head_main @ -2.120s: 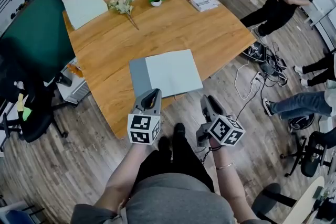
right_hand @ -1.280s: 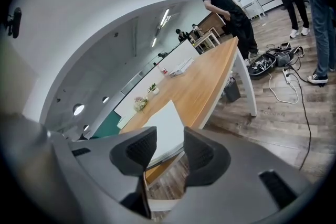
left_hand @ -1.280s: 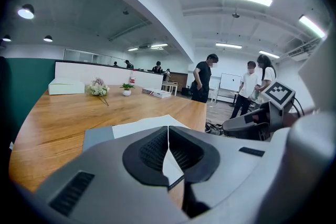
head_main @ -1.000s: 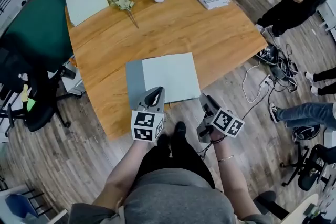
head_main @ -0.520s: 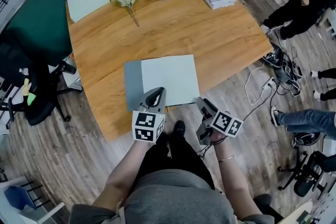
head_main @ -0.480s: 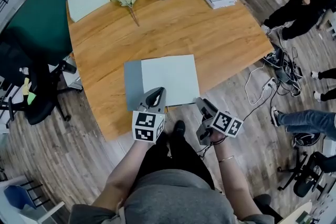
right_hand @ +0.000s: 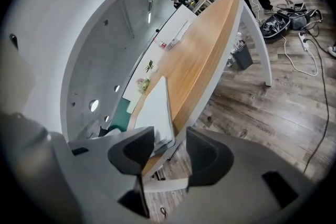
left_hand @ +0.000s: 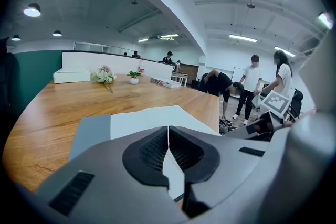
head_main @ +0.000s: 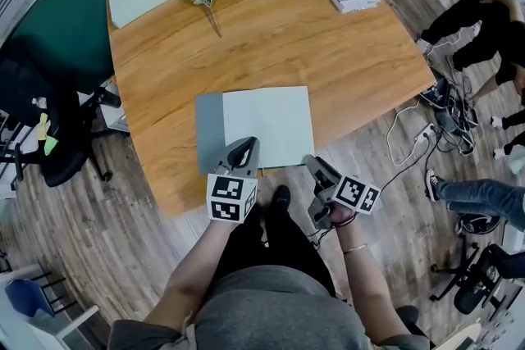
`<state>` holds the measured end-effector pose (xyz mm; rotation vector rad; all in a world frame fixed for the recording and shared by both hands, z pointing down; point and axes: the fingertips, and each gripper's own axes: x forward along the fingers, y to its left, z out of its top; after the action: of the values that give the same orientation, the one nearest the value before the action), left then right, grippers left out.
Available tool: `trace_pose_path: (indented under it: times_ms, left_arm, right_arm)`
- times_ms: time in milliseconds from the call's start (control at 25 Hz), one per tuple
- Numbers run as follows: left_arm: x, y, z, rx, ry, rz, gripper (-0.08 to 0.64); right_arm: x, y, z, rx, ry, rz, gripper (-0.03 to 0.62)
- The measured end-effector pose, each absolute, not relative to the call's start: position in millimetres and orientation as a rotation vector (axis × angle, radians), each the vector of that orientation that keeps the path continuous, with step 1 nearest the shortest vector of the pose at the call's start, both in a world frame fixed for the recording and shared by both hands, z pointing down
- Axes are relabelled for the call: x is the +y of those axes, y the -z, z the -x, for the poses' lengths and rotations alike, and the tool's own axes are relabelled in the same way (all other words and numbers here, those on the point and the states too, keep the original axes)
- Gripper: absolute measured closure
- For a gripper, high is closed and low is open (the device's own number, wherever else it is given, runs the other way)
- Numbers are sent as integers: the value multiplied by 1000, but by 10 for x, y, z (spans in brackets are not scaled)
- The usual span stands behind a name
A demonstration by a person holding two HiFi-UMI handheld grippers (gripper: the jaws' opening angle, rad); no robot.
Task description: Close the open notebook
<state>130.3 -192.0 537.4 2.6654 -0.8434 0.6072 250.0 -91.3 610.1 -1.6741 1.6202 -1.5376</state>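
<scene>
**Notebook open, closing not begun**

Notebook (head_main: 267, 125) lies flat near the front edge of the surface (head_main: 344, 53). Grey leaf to the left, pale page to the right. It reads as open, so nothing is done yet.

My left tool (head_main: 239, 150) hangs over its near edge, jaws pressed together and empty; contact unclear. My right tool (head_main: 315, 169) hangs off the surface's edge by the near right corner. Its jaws have just been opening and are spread wide, nothing between them.

Left to do: catch one leaf and fold it across.
</scene>
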Motion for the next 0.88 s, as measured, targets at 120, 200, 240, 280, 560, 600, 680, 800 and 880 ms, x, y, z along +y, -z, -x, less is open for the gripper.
trace_pose_path:
  times_ms: [120, 200, 240, 280, 560, 600, 680, 800, 880]
  left_arm:
    - [-1917, -5401, -1292, -853, -616, -2654, 535]
    - [-1912, -5416, -1278, -859, -622, -2647, 535]
    - [-1910, -5421, -1268, -863, -624, -2644, 535]
    - [-1909, -5424, -1258, -867, -625, -2640, 535]
    - [-1918, -5447, -1171, -896, -625, -2622, 535]
    - [-1915, -5452, -1162, -898, -626, -2621, 535]
    - [-1906, -5465, -1148, -900, -629, -2618, 535]
    - [-1889, -5484, -1140, -899, -637, -2616, 535]
    - [-1882, -5496, -1131, -899, -644, -2613, 535]
  right_arm:
    - [-925, -6105, -2490, 1630, 1548, 1629, 403]
    - [-931, -6101, -2479, 1635, 1555, 1593, 414]
    - [-935, -6096, -2471, 1638, 1558, 1575, 422]
    - [-940, -6088, -2464, 1642, 1559, 1559, 433]
    - [-951, -6055, -2443, 1669, 1540, 1536, 477]
    - [-951, -6049, -2441, 1677, 1534, 1542, 482]
    - [-953, -6030, -2441, 1694, 1521, 1554, 489]
    - [-953, -5996, -2447, 1710, 1502, 1571, 500]
    - [-950, -5975, -2453, 1716, 1489, 1583, 508]
